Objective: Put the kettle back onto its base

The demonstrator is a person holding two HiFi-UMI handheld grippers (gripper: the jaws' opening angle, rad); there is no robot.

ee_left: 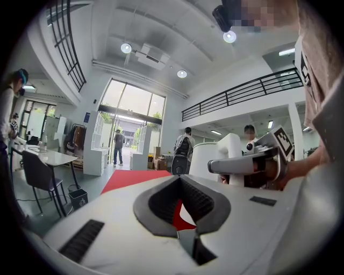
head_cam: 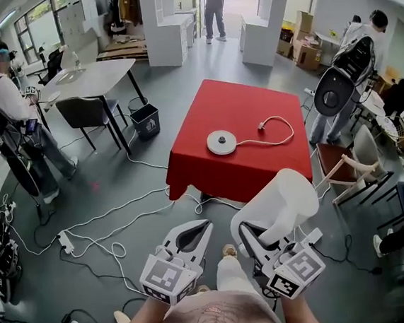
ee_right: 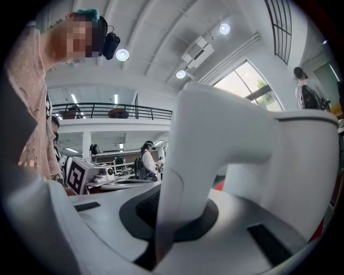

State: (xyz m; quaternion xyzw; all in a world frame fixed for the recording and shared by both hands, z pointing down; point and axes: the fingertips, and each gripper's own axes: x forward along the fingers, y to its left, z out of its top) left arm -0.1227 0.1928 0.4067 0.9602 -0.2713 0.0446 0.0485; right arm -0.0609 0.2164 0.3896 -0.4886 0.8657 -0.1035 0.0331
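right gripper (head_cam: 247,231) is clamped on the white kettle (head_cam: 282,200); in the right gripper view the kettle's handle (ee_right: 180,177) runs down between the dark pads, jaws tight on it

i see the kettle held in the air at my lower right, over the grey floor (head_cam: 106,195), short of the near edge of the red table (head_cam: 259,167). kettle body sits beyond the gripper, toward the table

left gripper (head_cam: 207,225) has its jaws together at the tips, nothing between them. it hangs just beside the right gripper, apart from the kettle; its own view shows the kettle off to the right

round white kettle base (head_cam: 222,142) lies flat on the red cloth, near the table's middle, nothing on it. its white cord (head_cam: 284,129) loops away to the right and curls back to a plug (head_cam: 261,125) lying on the cloth

kettle and base well apart

white cables (head_cam: 88,235) trail over the floor left of the table; a black bin (head_cam: 145,120) stands further left
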